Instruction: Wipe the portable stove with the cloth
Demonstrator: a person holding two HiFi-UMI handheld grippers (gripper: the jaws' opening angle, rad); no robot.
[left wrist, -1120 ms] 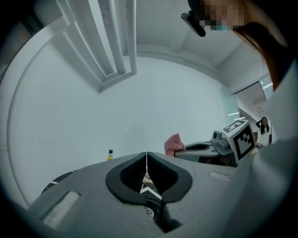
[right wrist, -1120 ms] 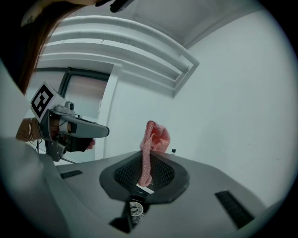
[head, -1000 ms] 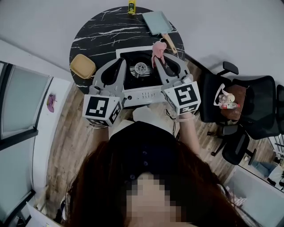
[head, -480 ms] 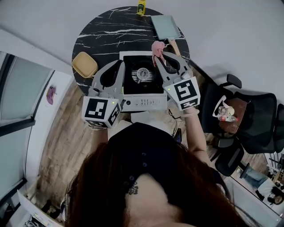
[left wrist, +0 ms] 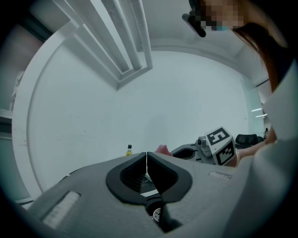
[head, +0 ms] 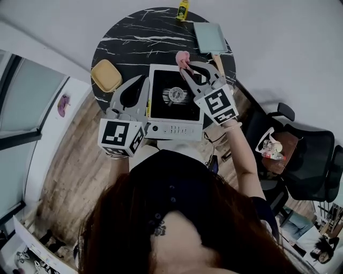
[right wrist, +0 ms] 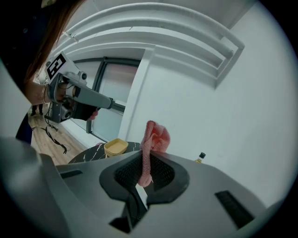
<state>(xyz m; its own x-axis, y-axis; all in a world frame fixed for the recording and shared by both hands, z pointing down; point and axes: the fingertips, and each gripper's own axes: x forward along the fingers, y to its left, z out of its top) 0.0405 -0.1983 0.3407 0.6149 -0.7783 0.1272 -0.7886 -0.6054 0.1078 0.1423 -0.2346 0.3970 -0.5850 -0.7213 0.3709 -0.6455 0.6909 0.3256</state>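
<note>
The round black marble table (head: 134, 37) lies under and ahead of both grippers, and beyond the right one, off to its right, stands a black office chair (head: 311, 155).

The portable stove (head: 161, 109) sits on the near half of the table, between the two grippers. Its round burner (head: 175, 94) is just left of the right gripper's jaws.

The right gripper (head: 186, 68) reaches over the stove's far right corner. Its jaws are clamped on the pink cloth (head: 182, 56). In the right gripper view a strip of cloth runs down between the jaws, and a bunched end stands out past the tips. From the head view the bunch sits at the stove's far edge, and I cannot tell whether it touches the stove.

The left gripper (head: 144, 80) lies along the stove's left side, tips pointing away from the person. Its jaws are pressed together with only a hairline seam between them and nothing held.

A teal square pan (head: 210, 36) with a wooden handle lies ahead of the right gripper and a little to its right, near the table's far edge. A yellow dish (head: 106, 75) sits just left of the left gripper's tips. A small yellow bottle (head: 183, 9) stands at the far rim of the table, well ahead of the cloth.
</note>
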